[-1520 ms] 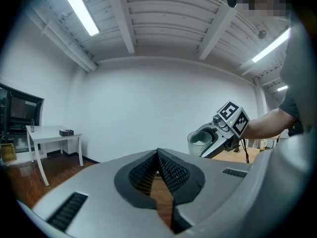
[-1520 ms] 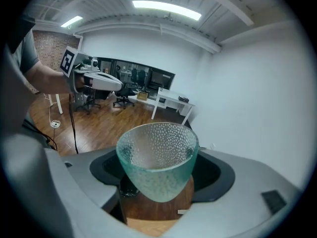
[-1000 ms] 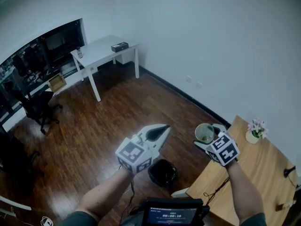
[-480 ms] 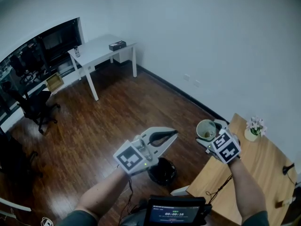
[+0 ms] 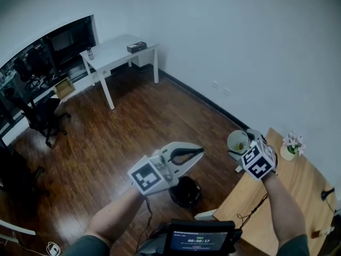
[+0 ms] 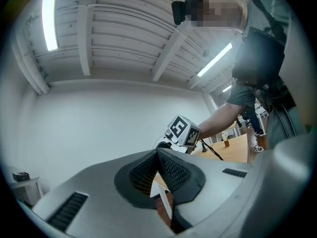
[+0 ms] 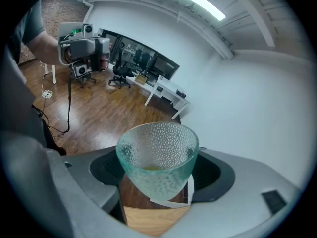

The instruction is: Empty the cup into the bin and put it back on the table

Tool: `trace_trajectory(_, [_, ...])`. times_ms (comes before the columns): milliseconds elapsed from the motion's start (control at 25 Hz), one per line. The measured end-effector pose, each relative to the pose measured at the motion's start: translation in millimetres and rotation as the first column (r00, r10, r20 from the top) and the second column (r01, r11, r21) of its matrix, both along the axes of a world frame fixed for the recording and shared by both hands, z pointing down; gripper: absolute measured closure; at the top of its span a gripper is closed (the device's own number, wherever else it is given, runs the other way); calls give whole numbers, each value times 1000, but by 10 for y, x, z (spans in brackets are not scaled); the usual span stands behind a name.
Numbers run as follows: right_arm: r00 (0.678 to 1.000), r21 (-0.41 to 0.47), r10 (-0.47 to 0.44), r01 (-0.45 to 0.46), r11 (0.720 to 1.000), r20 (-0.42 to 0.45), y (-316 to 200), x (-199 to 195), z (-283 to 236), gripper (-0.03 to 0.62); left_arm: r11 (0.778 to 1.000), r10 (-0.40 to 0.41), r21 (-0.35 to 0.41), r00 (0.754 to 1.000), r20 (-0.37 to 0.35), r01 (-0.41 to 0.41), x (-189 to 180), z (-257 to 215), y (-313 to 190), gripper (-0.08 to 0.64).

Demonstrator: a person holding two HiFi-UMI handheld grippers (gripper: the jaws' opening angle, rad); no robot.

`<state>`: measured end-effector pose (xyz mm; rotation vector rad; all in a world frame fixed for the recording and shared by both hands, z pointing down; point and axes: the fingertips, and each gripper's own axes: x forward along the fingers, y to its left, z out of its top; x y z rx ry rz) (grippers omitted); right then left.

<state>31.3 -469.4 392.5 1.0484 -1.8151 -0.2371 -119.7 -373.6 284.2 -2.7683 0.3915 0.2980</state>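
A clear dimpled glass cup (image 7: 157, 155) sits upright between the jaws of my right gripper (image 7: 158, 171), which is shut on it; something yellowish lies at its bottom. In the head view the cup (image 5: 237, 140) and right gripper (image 5: 244, 146) hang over the near-left corner of the wooden table (image 5: 290, 193). A black round bin (image 5: 185, 192) stands on the floor beside that table, left of and below the cup. My left gripper (image 5: 197, 151) hovers above the bin, its pads (image 6: 166, 170) meeting at the tip with nothing between them.
A small pot of flowers (image 5: 291, 145) stands on the wooden table near the wall. A white desk (image 5: 120, 51) and a black office chair (image 5: 45, 119) are far off across the dark wooden floor. A screen (image 5: 198, 241) sits close below me.
The left gripper has rolled and its tips have swung to the right above the bin. The right gripper has risen a little with the cup, toward the table.
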Motion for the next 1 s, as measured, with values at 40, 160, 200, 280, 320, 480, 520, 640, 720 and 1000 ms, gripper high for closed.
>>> trace_trajectory(40, [1000, -2, -2, 2, 1000, -12, -10, 2, 3, 202, 1000, 5, 0, 1000, 9, -5, 3, 13, 4, 566])
trace_trajectory(160, [998, 1, -12, 12, 1000, -59, -44, 8, 4, 202, 999, 26, -19, 1000, -5, -26, -12, 10, 3, 566])
trace_trajectory(200, [997, 0, -13, 13, 1000, -72, -55, 22, 28, 202, 999, 31, -28, 999, -18, -31, -27, 3, -7, 566])
trace_trajectory(280, [994, 9, -26, 28, 1000, -107, -84, 18, 4, 202, 999, 30, -41, 999, -39, -32, -59, -4, -44, 566])
trace_trajectory(320, [992, 16, -34, 36, 999, -125, -105, 13, -19, 202, 999, 26, -43, 999, -42, -27, -69, -4, -71, 566])
trace_trajectory(480, [982, 19, -53, 57, 998, -181, -180, 5, -26, 202, 999, 17, -44, 999, -39, -19, -111, 13, -154, 566])
trace_trajectory(520, [979, 21, -60, 66, 998, -194, -191, -6, -36, 202, 999, 16, -47, 999, -35, -17, -110, 24, -166, 566])
trace_trajectory(640, [971, 21, -71, 77, 997, -228, -202, -5, -22, 202, 997, 7, -70, 999, -41, -9, -112, 33, -212, 566])
trace_trajectory(720, [963, 23, -76, 84, 996, -258, -217, -23, -1, 202, 997, -2, -81, 999, -43, -1, -137, 47, -243, 566])
trace_trajectory(1000, [933, 25, -95, 110, 994, -346, -299, -33, 109, 202, 995, -3, -98, 1000, -14, 2, -88, 187, -299, 566])
